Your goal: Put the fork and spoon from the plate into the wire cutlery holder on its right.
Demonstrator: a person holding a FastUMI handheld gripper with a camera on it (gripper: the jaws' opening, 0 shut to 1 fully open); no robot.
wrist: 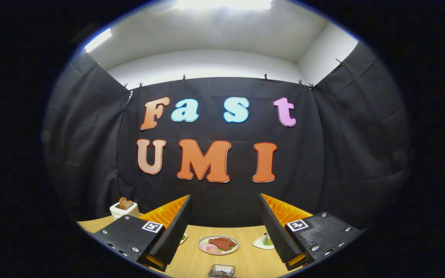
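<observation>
Beyond the fingertips, on the wooden table (pixel 191 262): one round plate (pixel 218 244) carrying reddish-brown food with pink slices and a bit of green, chosen here as the landmark. Gripper (pixel 224 227): released, fingers spread wide apart with nothing between them, raised above the table; the plate sits in the gap between the two fingers, further away than their tips. Nearer than the plate, close under the gripper: a small glass-like tray (pixel 221 271), partly cut off, contents unclear. To the right of the plate, partly hidden by the right finger: a white dish (pixel 261 242) with a green item on it, possibly a cup. To the left of the plate, mostly hidden by the left finger: a sliver of another dish (pixel 184 238). Far left of the plate, at the table's back edge: a white toaster-like box (pixel 124 209) holding brown slices. Fork, spoon and wire cutlery holder: cannot be made out from this angle.
</observation>
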